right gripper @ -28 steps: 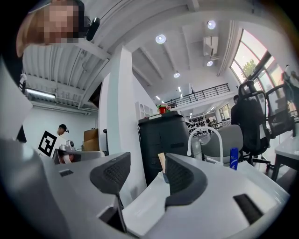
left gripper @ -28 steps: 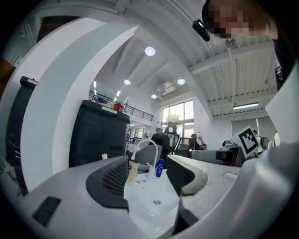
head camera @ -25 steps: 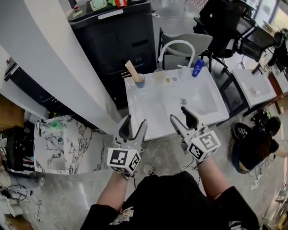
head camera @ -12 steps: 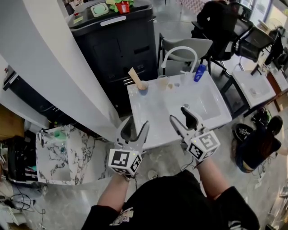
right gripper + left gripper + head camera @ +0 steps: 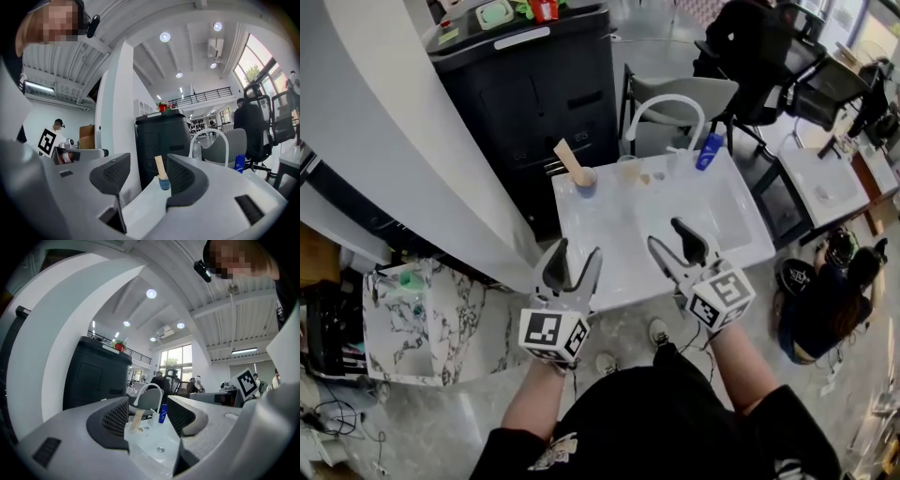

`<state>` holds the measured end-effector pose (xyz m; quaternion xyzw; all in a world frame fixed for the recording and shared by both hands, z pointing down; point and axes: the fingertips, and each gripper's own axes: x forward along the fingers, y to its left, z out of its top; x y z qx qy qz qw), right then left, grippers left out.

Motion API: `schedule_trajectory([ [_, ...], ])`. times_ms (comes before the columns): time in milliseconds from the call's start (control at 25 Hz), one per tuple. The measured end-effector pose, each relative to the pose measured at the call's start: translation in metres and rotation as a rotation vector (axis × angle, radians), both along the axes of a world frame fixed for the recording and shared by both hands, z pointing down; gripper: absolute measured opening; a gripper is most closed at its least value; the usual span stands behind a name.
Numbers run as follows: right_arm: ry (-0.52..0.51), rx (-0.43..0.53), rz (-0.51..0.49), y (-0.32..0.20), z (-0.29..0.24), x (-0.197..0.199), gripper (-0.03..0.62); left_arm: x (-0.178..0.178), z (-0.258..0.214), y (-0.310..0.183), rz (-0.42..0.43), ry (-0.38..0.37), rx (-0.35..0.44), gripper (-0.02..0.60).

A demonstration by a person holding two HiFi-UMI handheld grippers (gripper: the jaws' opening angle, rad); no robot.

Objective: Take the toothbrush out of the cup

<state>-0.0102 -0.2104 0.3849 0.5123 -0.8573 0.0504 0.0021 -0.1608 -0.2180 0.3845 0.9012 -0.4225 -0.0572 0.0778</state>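
A small blue cup (image 5: 586, 181) stands at the back left corner of the white washbasin (image 5: 609, 239), with a tan toothbrush (image 5: 570, 160) leaning out of it toward the left. The same cup (image 5: 164, 183) and toothbrush (image 5: 161, 167) show between the jaws in the right gripper view, and the toothbrush (image 5: 137, 420) shows far off in the left gripper view. My left gripper (image 5: 569, 263) hovers open at the basin's front left edge. My right gripper (image 5: 673, 240) is open above the front of the basin. Neither holds anything.
A white arched faucet (image 5: 664, 108), a clear cup (image 5: 629, 171) and a blue bottle (image 5: 706, 150) line the basin's back edge. Behind stands a black cabinet (image 5: 534, 84); a marble-patterned basin (image 5: 417, 319) lies left. A seated person (image 5: 820, 300) is at the right, office chairs behind.
The view has shifted slightly, so the basin sits a little further left and lower. Both grippers stay open over the basin's front edge, holding about the same pose.
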Motion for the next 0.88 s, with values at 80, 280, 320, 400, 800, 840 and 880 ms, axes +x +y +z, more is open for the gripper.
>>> schedule_trajectory([
  [80, 0.003, -0.008, -0.017, -0.009, 0.003, 0.007, 0.242, 0.007, 0.002, -0.004, -0.016, 0.002, -0.005, 0.238],
  [280, 0.011, -0.029, -0.080, -0.040, 0.011, 0.024, 0.250, 0.024, 0.002, -0.016, -0.067, -0.009, -0.021, 0.238],
  [320, 0.011, -0.032, -0.092, -0.046, 0.013, 0.028, 0.253, 0.028, 0.002, -0.018, -0.074, -0.011, -0.024, 0.238],
  [400, 0.013, -0.036, -0.113, -0.059, 0.019, 0.035, 0.255, 0.038, 0.004, -0.021, -0.081, -0.018, -0.026, 0.238],
  [800, 0.011, -0.068, -0.206, -0.112, 0.048, 0.047, 0.258, 0.055, 0.012, -0.034, -0.157, -0.039, -0.031, 0.238],
  [840, 0.010, -0.074, -0.214, -0.117, 0.050, 0.048, 0.258, 0.056, 0.012, -0.035, -0.166, -0.040, -0.031, 0.238],
  [880, 0.008, -0.079, -0.221, -0.121, 0.052, 0.049, 0.258, 0.057, 0.012, -0.035, -0.175, -0.041, -0.031, 0.238],
])
